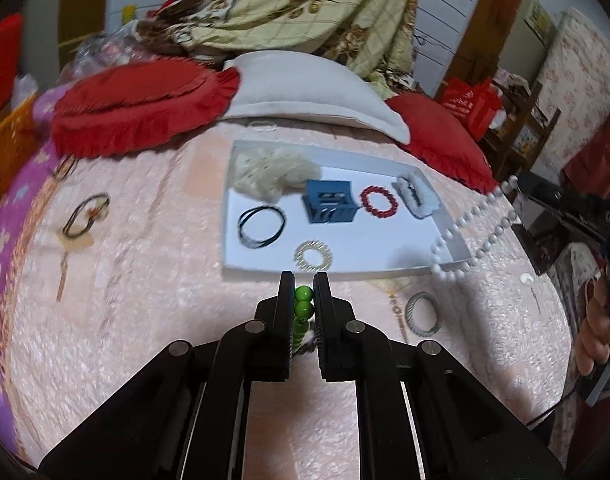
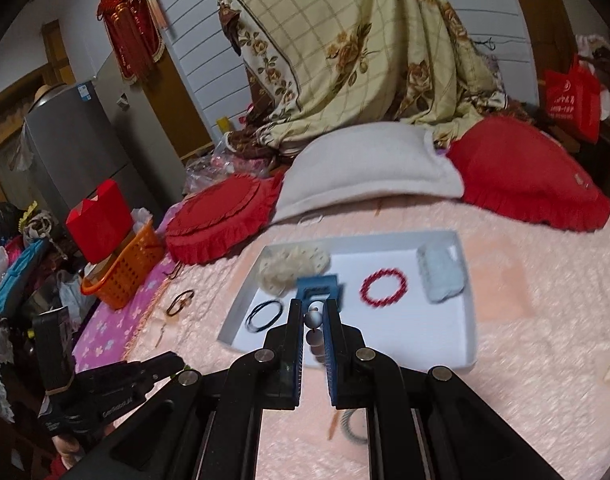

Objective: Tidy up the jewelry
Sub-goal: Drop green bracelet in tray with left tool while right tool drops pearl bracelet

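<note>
Green beads (image 1: 304,300) sit clenched in the left tool (image 1: 303,280). Right tool (image 2: 314,306) grips a white bead necklace (image 2: 314,318) above the tray (image 2: 405,320).

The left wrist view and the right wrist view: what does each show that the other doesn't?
Only the left wrist view shows green beads pinched in the left hand-held gripper, a gold ring-shaped bracelet in the tray, and the white bead necklace dangling as a loop.

Only the right wrist view shows a grey fridge and an orange basket.

Both show the white tray, blue box, red bracelet and black hair ties.
</note>
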`<state>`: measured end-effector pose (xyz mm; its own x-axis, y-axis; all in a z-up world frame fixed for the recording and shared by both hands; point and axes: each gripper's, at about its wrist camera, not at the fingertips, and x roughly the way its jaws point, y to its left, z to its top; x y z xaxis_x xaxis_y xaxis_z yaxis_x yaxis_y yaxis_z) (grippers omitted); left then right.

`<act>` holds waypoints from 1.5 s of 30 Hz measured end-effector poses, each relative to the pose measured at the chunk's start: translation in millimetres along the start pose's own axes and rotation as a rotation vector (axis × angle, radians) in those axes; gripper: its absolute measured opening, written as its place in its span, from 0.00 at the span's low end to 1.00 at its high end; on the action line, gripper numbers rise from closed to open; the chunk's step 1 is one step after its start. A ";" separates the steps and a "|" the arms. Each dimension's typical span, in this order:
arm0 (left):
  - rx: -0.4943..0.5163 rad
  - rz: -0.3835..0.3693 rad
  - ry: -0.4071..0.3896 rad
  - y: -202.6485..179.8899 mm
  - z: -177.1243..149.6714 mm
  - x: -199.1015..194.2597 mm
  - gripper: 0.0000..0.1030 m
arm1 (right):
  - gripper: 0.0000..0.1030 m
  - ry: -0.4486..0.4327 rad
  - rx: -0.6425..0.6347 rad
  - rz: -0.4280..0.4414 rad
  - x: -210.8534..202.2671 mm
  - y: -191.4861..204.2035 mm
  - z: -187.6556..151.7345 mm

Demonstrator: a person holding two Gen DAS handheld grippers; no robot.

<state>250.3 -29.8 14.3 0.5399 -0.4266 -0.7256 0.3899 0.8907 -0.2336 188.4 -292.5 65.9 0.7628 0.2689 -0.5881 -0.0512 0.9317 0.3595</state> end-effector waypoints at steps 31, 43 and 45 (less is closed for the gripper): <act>0.052 -0.014 0.226 -59.7 50.9 156.6 0.09 | 0.09 0.173 0.060 -0.130 110.4 -81.9 -3.7; 0.047 -0.106 0.149 -60.1 54.2 101.6 0.40 | 0.09 0.209 0.079 -0.144 117.5 -94.3 -8.9; 0.053 -0.103 0.122 -58.3 54.2 84.5 0.41 | 0.18 0.194 0.081 -0.141 110.0 -92.4 -6.7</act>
<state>313.6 -126.2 1.7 0.4018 -0.4903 -0.7734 0.4789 0.8324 -0.2789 272.7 -347.4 -36.8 0.6199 0.1865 -0.7622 0.1052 0.9428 0.3163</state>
